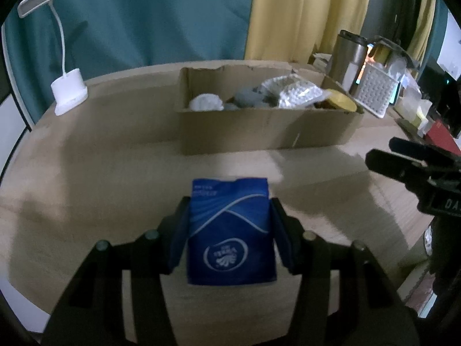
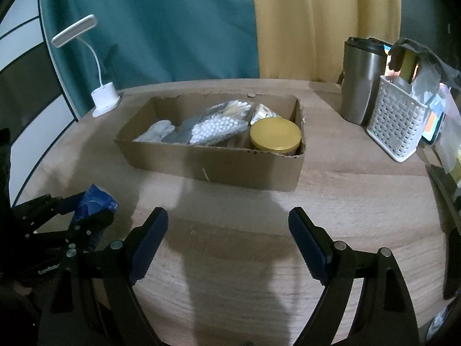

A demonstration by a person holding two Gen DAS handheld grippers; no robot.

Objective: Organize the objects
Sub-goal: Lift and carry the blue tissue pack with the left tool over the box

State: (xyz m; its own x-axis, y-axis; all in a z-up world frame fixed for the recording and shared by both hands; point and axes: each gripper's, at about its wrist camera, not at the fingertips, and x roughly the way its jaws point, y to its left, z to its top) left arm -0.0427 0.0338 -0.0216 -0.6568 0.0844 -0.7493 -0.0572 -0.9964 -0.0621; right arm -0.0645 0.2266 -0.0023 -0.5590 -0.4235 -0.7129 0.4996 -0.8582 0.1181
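Note:
My left gripper [image 1: 229, 204] is shut on a blue tissue pack [image 1: 230, 230] and holds it above the wooden table, in front of an open cardboard box [image 1: 259, 132]. In the right wrist view the pack [image 2: 95, 201] shows at the left, in the left gripper [image 2: 92, 216]. The box [image 2: 219, 167] holds a gold-lidded jar [image 2: 275, 135], a bag of cotton swabs [image 2: 219, 127] and white and grey cloth items [image 2: 161, 131]. My right gripper [image 2: 229, 220] is open and empty above the table, short of the box. It also shows at the right edge of the left wrist view [image 1: 386, 154].
A white desk lamp [image 2: 102, 98] stands at the table's back left. A steel tumbler [image 2: 361, 80] and a white lattice basket [image 2: 394, 127] with bags stand at the back right. Teal and yellow curtains hang behind. More clutter lies at the right edge [image 1: 426, 115].

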